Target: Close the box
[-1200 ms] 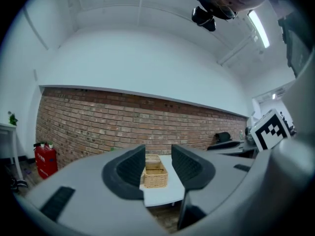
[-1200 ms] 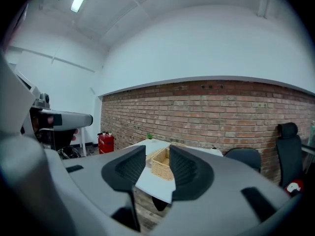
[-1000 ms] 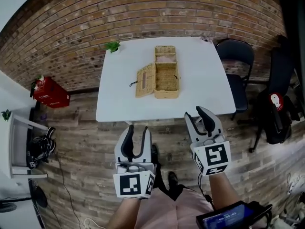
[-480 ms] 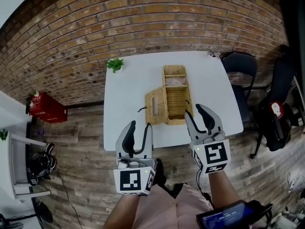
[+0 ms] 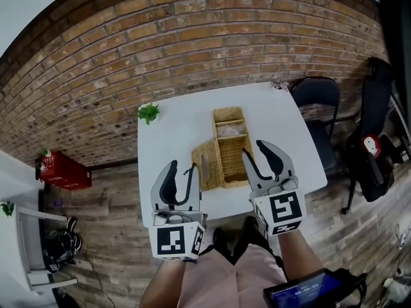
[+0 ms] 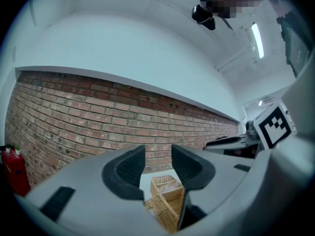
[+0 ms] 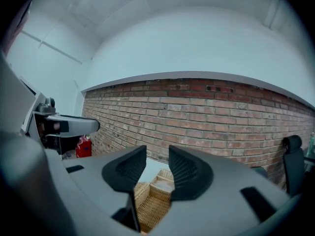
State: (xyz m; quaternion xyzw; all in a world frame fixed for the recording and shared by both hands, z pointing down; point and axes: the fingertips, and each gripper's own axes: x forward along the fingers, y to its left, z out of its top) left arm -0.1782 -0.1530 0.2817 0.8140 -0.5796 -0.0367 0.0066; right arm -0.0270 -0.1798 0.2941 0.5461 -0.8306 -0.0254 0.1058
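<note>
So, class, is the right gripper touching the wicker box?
Apart. In the right gripper view the right gripper holds nothing; the wicker box lies well beyond its jaws.

Woven wicker box, rectangular, standing open near the front edge of the white table; its lid hangs out to the left, tilted; far section holds something pale, possibly cloth

1. Box sits mid-worktop; its opened lid lies at its left.
2. Plant is at the worktop's far left corner.
3. Chair stands right of the worktop.
4. My left gripper hangs before the lid, and my right gripper is by the box's right side.
</note>
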